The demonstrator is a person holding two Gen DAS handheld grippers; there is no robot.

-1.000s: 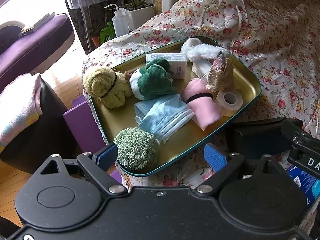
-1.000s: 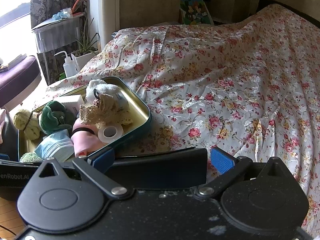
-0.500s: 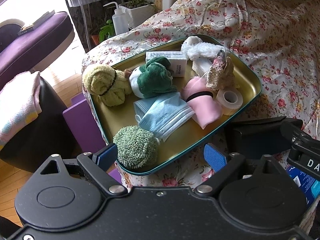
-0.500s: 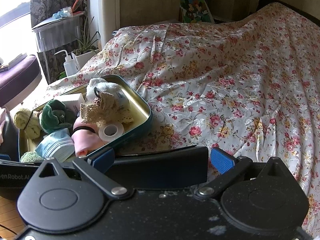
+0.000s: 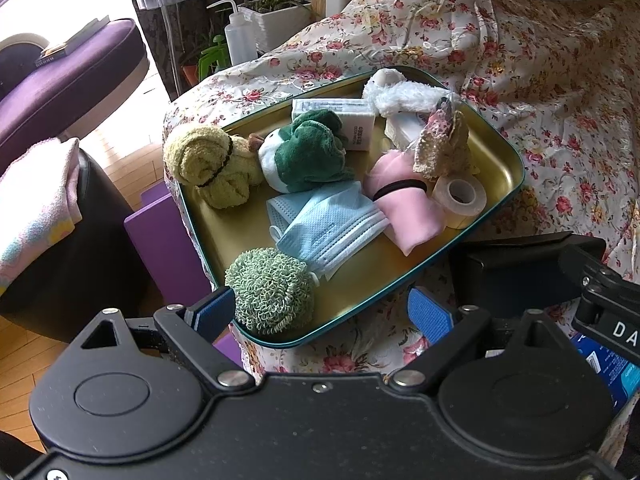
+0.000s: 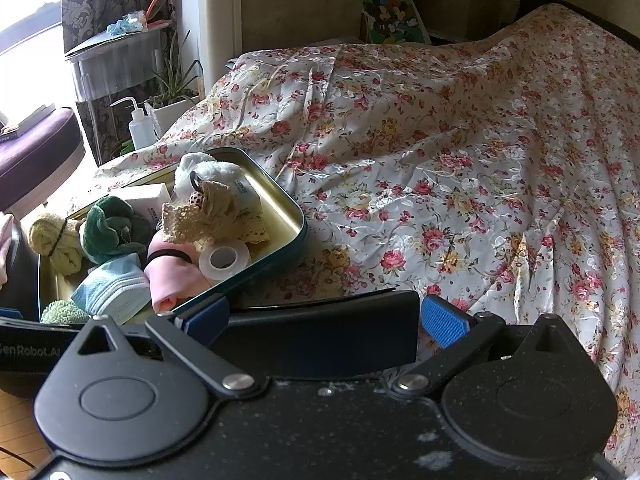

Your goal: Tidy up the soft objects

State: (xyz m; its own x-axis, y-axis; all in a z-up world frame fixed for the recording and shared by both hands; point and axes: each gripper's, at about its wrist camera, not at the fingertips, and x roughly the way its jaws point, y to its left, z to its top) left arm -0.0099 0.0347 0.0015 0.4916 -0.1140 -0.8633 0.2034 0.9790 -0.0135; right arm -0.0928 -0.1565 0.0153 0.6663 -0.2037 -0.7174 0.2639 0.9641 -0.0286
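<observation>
A gold tray with a teal rim point(image 5: 516, 160) lies on the flowered bedspread and holds the soft things. In it are a yellow rolled towel point(image 5: 208, 166), a green plush point(image 5: 308, 156), blue face masks point(image 5: 328, 224), a green knitted ball point(image 5: 270, 290), a pink roll with a black band point(image 5: 408, 208), a beige lace piece point(image 5: 440, 148) and a white fluffy toy point(image 5: 400, 92). My left gripper point(image 5: 320, 314) hangs open over the tray's near corner, its left pad beside the knitted ball. My right gripper point(image 6: 326, 319) has its pads against both ends of a black box point(image 6: 320, 332).
Also in the tray are a clear tape roll point(image 5: 460, 198) and a white carton point(image 5: 344, 120). Flowered bedspread point(image 6: 460, 184) stretches right of the tray. Left of the bed stand a purple block point(image 5: 160, 240), a dark stool with a pink towel point(image 5: 36, 208), a squeeze bottle point(image 5: 236, 36) and potted plants.
</observation>
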